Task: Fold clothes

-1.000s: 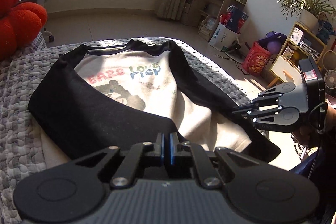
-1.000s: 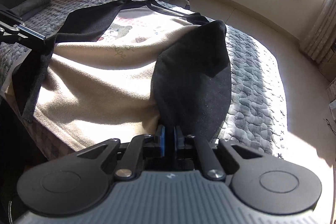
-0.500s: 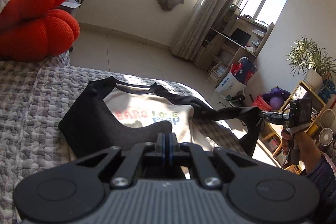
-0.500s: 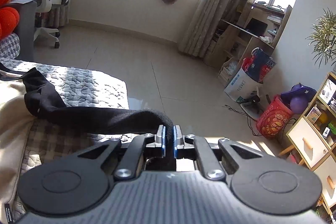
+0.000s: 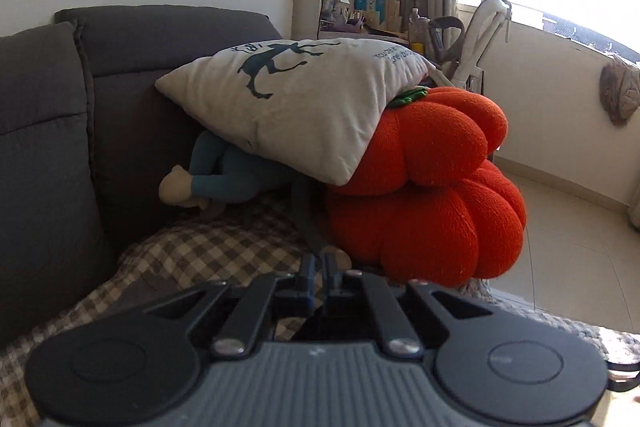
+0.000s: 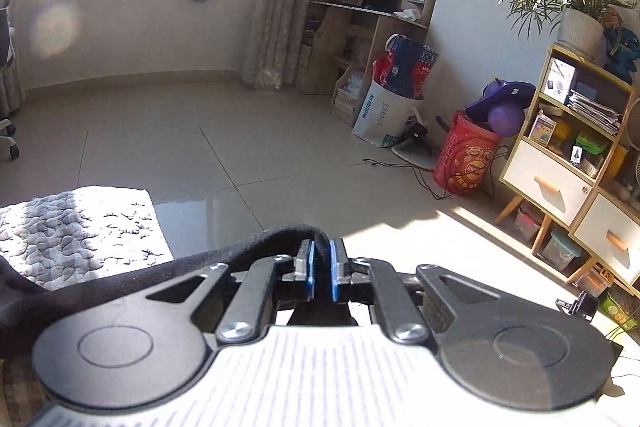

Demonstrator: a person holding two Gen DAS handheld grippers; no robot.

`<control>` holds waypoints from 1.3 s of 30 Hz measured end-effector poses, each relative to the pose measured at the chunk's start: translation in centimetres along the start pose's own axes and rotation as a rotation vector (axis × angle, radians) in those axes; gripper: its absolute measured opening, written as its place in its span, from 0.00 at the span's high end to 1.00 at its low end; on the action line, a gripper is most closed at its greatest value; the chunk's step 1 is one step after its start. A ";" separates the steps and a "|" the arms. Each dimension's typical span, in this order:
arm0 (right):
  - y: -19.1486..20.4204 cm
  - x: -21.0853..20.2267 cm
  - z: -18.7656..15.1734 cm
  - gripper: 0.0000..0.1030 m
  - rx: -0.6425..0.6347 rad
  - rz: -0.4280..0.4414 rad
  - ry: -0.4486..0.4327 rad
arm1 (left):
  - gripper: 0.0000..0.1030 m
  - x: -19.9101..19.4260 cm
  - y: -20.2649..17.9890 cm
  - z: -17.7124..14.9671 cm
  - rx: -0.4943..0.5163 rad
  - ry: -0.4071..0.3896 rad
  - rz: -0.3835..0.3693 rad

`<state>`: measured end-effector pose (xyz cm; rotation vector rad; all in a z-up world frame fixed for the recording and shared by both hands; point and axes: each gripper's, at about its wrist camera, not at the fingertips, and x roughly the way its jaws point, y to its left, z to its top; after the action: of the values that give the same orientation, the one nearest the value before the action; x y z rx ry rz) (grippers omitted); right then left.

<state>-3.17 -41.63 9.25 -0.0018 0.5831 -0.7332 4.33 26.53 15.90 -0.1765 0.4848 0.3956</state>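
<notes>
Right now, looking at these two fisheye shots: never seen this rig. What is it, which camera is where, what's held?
No robot: a person carries two hand-held two-finger grippers, each with a fisheye camera looking along its fingers. The left view faces a dark grey sofa with a white printed cushion on orange pumpkin-shaped pillows above a checked blanket. The left gripper is nearly closed; what it holds is unclear. The right view faces the tiled floor. The right gripper pinches black shirt fabric.

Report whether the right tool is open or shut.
Shut on the black sleeve: the right tool pinches its fabric between the blue pads.
</notes>
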 end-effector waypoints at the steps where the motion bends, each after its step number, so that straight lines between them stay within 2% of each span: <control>1: 0.1 -0.1 -0.1 0.84 -0.011 0.006 0.006 | 0.88 0.4 0.4 -0.6 -0.021 0.015 -0.004; 3: 0.4 -0.8 -0.4 0.83 -0.054 0.041 0.007 | 0.58 0.1 0.6 -1.9 -0.038 0.042 -0.035; 5: 0.7 -2.2 -0.7 0.68 -0.096 0.133 0.007 | 0.58 -1.1 0.1 -3.6 -0.021 0.084 -0.080; 6: 0.7 -3.0 -0.8 0.49 -0.112 0.190 0.007 | 0.58 -1.9 -0.4 -4.6 -0.012 0.122 -0.121; 7: 0.8 -3.8 -0.9 0.42 -0.129 0.248 0.008 | 0.58 -2.7 -0.9 -5.7 -0.004 0.166 -0.168; 9: 0.9 -5.4 -1.2 0.42 -0.155 0.368 0.018 | 0.58 -4.4 -2.1 -8.1 0.020 0.260 -0.254; 12: 1.2 -8.1 -2.6 0.42 -0.143 0.590 0.120 | 0.58 -7.5 -4.2 -12.3 0.104 0.373 -0.334; 15: 1.5 -10.9 -4.1 0.42 -0.128 0.802 0.220 | 0.58 -10.6 -6.0 -15.7 0.174 0.420 -0.376; 18: 1.8 -13.1 -6.3 0.42 -0.124 0.898 0.288 | 0.58 -13.1 -6.5 -18.4 0.218 0.443 -0.389; 20: 1.3 -14.0 -8.3 0.42 -0.116 0.918 0.348 | 0.58 -14.0 -6.6 -19.9 0.231 0.458 -0.400; 24: 0.5 -14.0 -11.3 0.58 -0.095 0.903 0.434 | 0.60 -14.1 -6.7 -22.5 0.265 0.494 -0.386; 27: 0.8 -14.2 -12.9 0.67 -0.111 0.905 0.465 | 0.60 -14.1 -7.0 -23.7 0.278 0.483 -0.379; 28: 1.0 -14.5 -13.3 0.73 -0.125 0.902 0.454 | 0.62 -14.2 -7.0 -23.7 0.279 0.477 -0.389; 30: 0.9 -15.0 -13.3 0.88 -0.136 0.901 0.423 | 0.87 -14.3 -7.2 -23.6 0.275 0.471 -0.417; 32: -0.5 -15.6 -12.4 0.90 -0.079 0.918 0.383 | 0.94 -14.5 -6.9 -23.2 0.260 0.462 -0.435; 37: -4.4 -17.1 -10.0 0.91 0.066 0.957 0.283 | 0.97 -15.1 -4.3 -20.6 0.127 0.442 -0.511; 39: -6.5 -17.7 -9.8 0.91 0.112 0.948 0.274 | 0.97 -15.6 -3.3 -19.6 0.093 0.426 -0.536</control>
<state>-22.73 -33.40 11.19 0.4570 0.7135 0.1650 -15.12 13.42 6.64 -0.2931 0.8457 -0.1965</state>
